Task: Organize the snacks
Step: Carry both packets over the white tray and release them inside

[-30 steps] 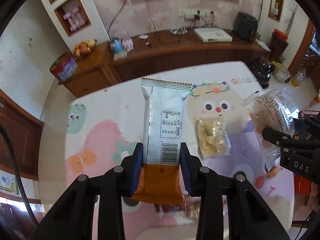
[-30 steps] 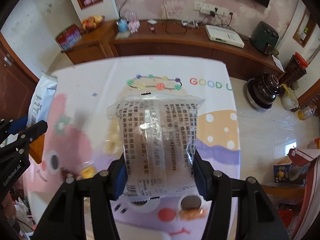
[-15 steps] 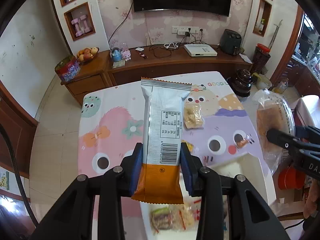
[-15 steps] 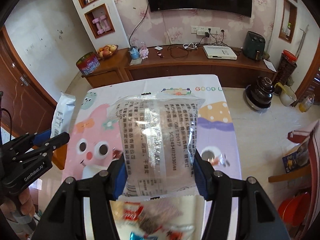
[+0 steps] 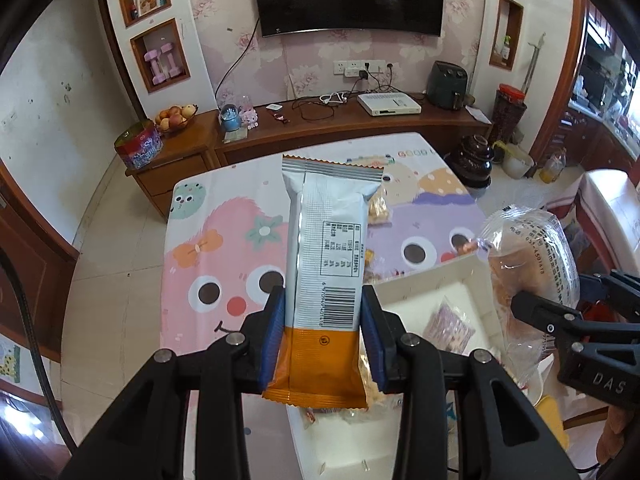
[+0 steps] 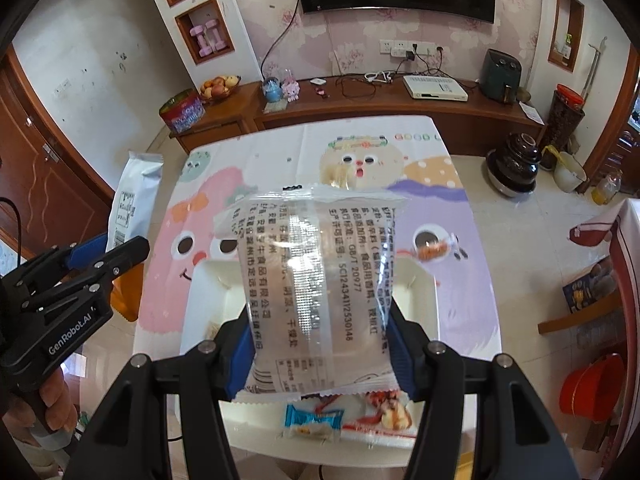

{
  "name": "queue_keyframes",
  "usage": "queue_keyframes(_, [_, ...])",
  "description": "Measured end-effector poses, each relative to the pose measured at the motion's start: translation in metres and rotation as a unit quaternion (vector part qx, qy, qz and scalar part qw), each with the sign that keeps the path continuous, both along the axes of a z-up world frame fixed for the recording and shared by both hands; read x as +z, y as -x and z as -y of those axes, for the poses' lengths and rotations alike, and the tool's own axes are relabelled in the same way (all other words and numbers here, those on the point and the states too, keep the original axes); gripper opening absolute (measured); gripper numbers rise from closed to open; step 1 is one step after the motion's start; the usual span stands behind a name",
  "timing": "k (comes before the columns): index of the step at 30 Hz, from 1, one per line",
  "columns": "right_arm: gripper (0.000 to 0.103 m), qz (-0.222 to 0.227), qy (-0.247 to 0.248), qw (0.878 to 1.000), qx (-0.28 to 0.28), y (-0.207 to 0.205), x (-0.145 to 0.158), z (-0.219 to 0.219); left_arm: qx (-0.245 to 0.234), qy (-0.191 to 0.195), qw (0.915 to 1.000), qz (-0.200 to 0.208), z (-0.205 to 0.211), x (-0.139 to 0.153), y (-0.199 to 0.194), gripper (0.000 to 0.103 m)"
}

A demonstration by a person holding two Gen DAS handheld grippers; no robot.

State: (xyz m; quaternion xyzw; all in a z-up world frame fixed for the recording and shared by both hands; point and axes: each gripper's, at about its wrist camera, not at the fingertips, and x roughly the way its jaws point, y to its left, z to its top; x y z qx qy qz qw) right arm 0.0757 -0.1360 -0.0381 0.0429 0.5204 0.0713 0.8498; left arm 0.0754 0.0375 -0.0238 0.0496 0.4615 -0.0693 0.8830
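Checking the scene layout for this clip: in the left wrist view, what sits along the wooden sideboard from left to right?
Red round tin → fruit bowl → blue snow globe → white flat set-top box → dark grey air fryer.

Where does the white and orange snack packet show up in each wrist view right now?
Left wrist: the white and orange snack packet stands upright at centre, clamped by the left gripper.
Right wrist: only its white upper part shows at the left edge, above the left gripper's fingers.
Shared landmark: the white box on the cartoon tablecloth.
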Motion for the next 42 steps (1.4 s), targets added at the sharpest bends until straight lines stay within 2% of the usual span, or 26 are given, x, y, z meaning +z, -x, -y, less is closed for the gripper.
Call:
queue_keyframes(9, [0.059, -0.045, 0.016, 0.999, -0.011, 0.021, -0.027, -0.006, -0.027, -0.021, 0.9984, -0.045, 0.021, -0.04, 0.024, 0.035])
queue_keyframes(14, [0.059, -0.059, 0.025, 0.998, -0.011, 0.027, -0.037, -0.009, -0.028, -0.022, 0.998, -0.052, 0.023, -0.045, 0.029, 0.035])
queue_keyframes(22, [0.06, -0.057, 0.036, 0.998, -0.01, 0.028, -0.037, -0.009, -0.03, -0.024, 0.9966, -0.072, 0.029, -0.052, 0.029, 0.037])
queue_keyframes(28, [0.066, -0.073, 0.038, 0.996, -0.017, 0.026, -0.043, -0.005, -0.029, -0.034, 0.9961, -0.075, 0.03, -0.055, 0.029, 0.04])
queue_keyframes(30, [0.066, -0.072, 0.037, 0.996, -0.023, 0.026, -0.043, -0.003, -0.028, -0.037, 0.9961, -0.076, 0.031, -0.055, 0.029, 0.051])
queue_keyframes(32, [0.066, -0.068, 0.039, 0.997, -0.025, 0.026, -0.041, -0.002, -0.027, -0.041, 0.9959, -0.077, 0.03, -0.056, 0.029, 0.086])
queue_keyframes(42, [0.066, -0.069, 0.051, 0.996, -0.018, 0.026, -0.043, -0.008, -0.02, -0.035, 0.996, -0.08, 0.027, -0.055, 0.028, 0.088])
